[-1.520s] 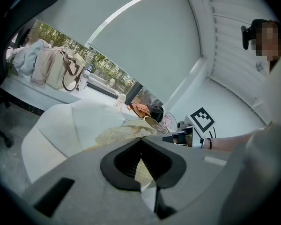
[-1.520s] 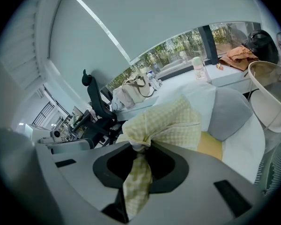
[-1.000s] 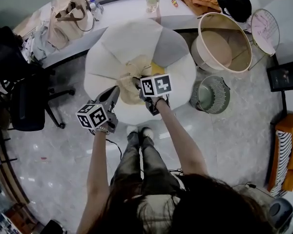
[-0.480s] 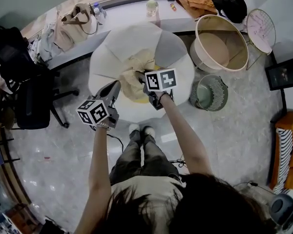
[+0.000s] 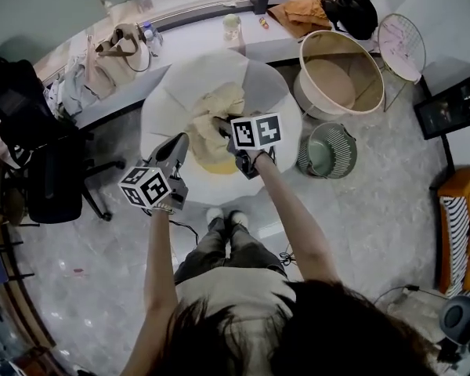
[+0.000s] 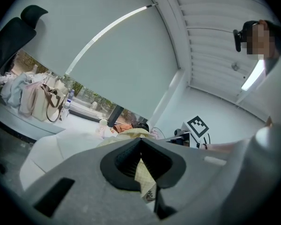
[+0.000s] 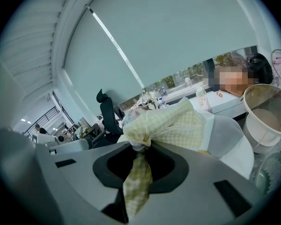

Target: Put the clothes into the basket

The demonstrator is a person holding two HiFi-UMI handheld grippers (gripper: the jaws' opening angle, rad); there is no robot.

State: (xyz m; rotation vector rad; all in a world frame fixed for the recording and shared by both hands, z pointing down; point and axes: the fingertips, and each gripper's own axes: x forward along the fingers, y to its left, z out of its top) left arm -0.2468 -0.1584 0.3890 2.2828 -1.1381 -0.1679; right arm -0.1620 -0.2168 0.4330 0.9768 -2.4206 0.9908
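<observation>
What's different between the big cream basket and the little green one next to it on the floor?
The cream basket is far wider than the green basket. The cream basket's wall looks smooth and plain; the green basket's wall is striped with slats. Both are round, open-topped and stand on the floor.

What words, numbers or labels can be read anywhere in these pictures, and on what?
No text here is readable.
Left marker cube and right marker cube: black-and-white square patterns, no letters.
Small tag on the yellow checked cloth: print too small to read.
</observation>
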